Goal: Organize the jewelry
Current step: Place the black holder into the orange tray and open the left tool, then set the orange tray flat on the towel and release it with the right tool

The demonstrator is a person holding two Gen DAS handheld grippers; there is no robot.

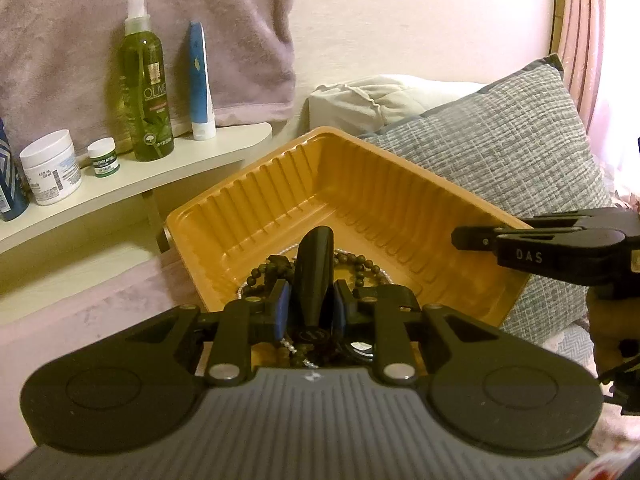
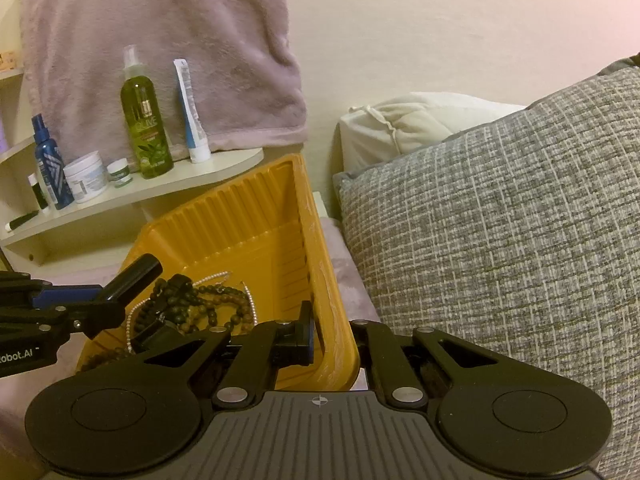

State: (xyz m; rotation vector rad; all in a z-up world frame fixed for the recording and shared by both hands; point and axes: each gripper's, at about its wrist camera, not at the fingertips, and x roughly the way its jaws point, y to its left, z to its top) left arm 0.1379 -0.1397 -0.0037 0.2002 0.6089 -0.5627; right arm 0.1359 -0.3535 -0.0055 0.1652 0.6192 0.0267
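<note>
An orange ribbed plastic tray [image 1: 280, 200] [image 2: 256, 216] holds a tangle of dark bead necklaces [image 2: 208, 304] [image 1: 352, 264] and a thin pearl strand [image 2: 136, 312]. My left gripper [image 1: 310, 306] is shut on a black tube-shaped object [image 1: 314, 272] and holds it over the beads; the tube [image 2: 134, 276] also shows in the right wrist view. My right gripper [image 2: 332, 340] is shut on the tray's right rim [image 2: 332, 312], one finger inside and one outside. The right gripper [image 1: 540, 246] also shows at the tray's edge in the left wrist view.
A cream shelf [image 1: 168, 172] at the left carries an olive spray bottle [image 1: 146, 92], a blue-white tube [image 1: 199, 80], white jars [image 1: 50, 166] and a blue bottle [image 2: 48, 164]. A mauve towel [image 2: 168, 40] hangs behind. A grey woven cushion [image 2: 500, 220] crowds the tray's right side.
</note>
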